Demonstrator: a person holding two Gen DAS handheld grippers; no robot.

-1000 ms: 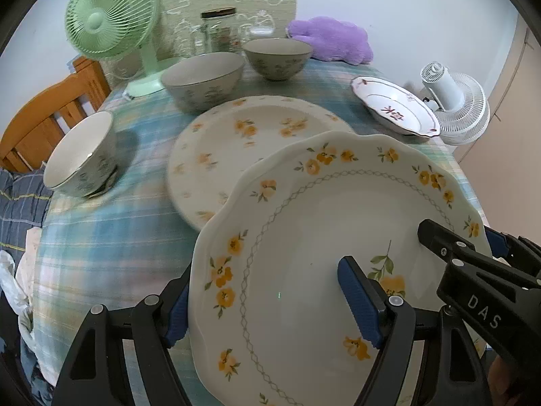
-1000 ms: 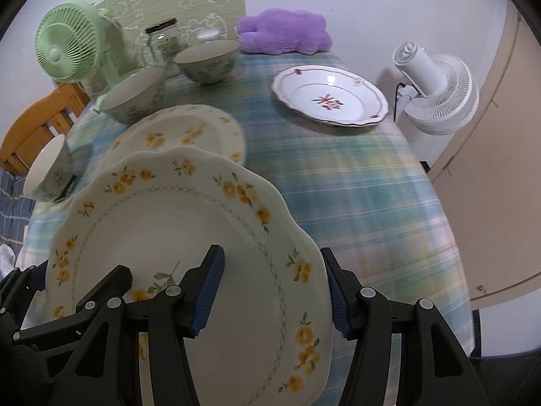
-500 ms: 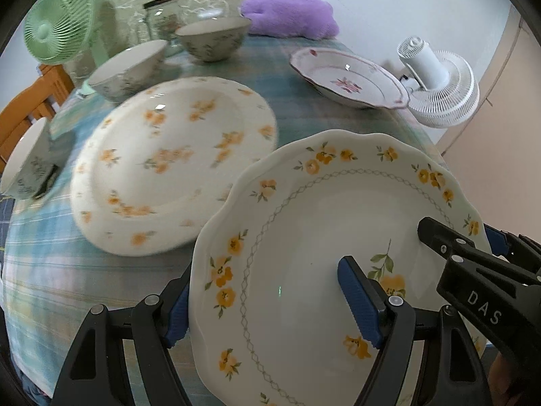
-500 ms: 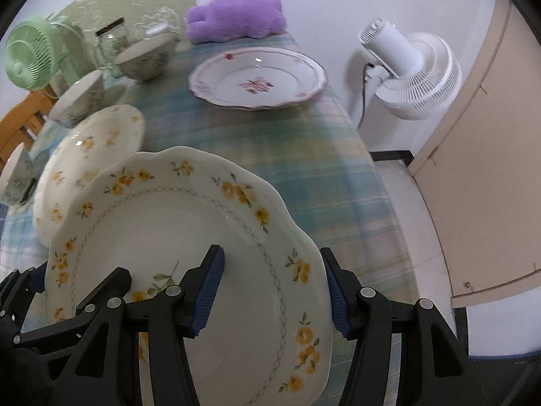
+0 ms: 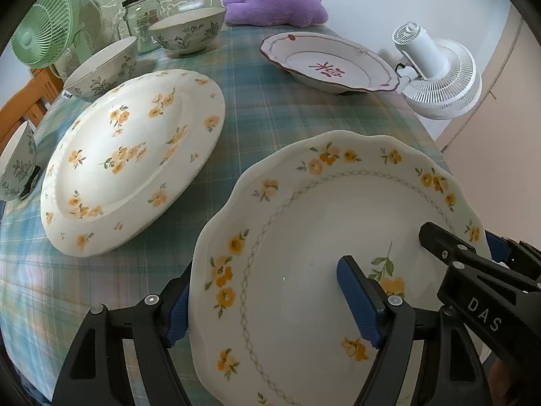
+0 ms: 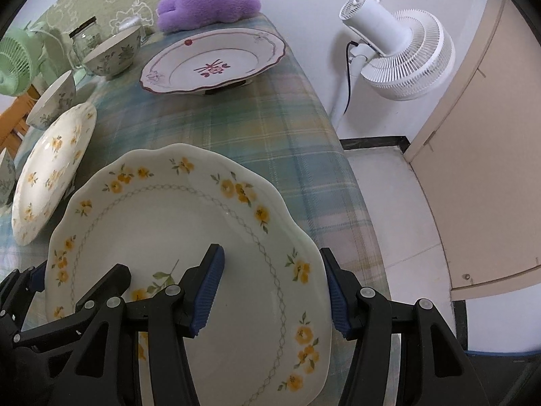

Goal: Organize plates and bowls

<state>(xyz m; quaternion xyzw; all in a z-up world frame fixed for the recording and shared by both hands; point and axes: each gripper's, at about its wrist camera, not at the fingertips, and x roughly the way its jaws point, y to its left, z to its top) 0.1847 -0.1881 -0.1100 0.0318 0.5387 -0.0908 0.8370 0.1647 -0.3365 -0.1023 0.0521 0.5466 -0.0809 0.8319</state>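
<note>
A scalloped plate with yellow flowers [image 5: 321, 220] hangs tilted over the table's near right part. My left gripper [image 5: 267, 297] is shut on its left rim, one blue pad inside the dish and one under the edge. My right gripper [image 6: 272, 291] is shut on the right rim of the same scalloped plate [image 6: 169, 223]. To the left, a round yellow-flowered plate [image 5: 128, 159] lies on the checked cloth. A red-trimmed plate [image 5: 328, 64] sits at the back right. Three leaf-patterned bowls [image 5: 187, 34] [image 5: 101, 71] [image 5: 17, 165] stand along the back and left.
A green fan [image 5: 44, 34], a glass jar [image 5: 142, 17] and a purple plush [image 5: 274, 3] line the table's far side. A white fan [image 6: 399, 54] stands on the floor off the right table edge [image 6: 341, 155], near a beige door [image 6: 480, 169]. A wooden chair [image 5: 23, 108] is at left.
Both grippers have carried the scalloped plate to the right and a little down. It overlapped the round plate before and now hangs beside it, nearer the table's right edge.
</note>
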